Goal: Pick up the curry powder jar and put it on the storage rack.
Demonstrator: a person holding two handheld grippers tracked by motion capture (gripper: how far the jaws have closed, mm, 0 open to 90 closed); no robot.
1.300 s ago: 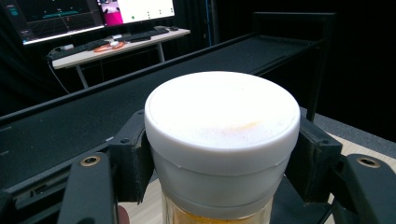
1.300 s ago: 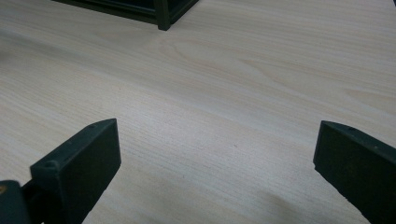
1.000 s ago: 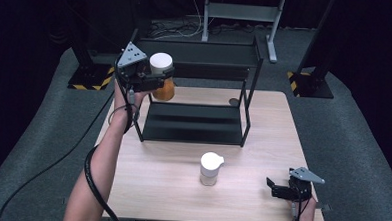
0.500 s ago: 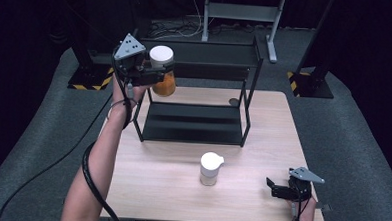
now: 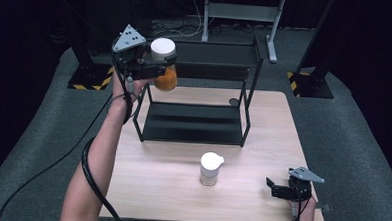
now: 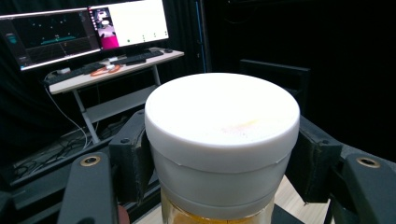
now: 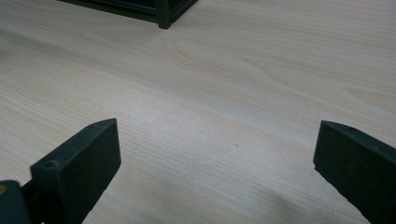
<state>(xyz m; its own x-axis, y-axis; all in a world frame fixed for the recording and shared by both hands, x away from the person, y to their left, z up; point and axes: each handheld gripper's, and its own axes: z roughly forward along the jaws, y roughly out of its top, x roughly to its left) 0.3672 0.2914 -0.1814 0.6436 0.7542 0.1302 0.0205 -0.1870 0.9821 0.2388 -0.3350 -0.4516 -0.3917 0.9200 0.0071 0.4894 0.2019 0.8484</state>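
The left hand-held gripper (image 5: 158,64) pinched the jar (image 5: 164,64) under its white lid, aloft by the rack's (image 5: 199,110) top left corner, not yet shelved. The right hand-held gripper (image 5: 280,189) lay spread at the desk's (image 5: 155,189) near right corner.

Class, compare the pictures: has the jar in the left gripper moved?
Yes. The jar, clamped in the left gripper, has risen against the black shelf rack, nearing its top-left corner.
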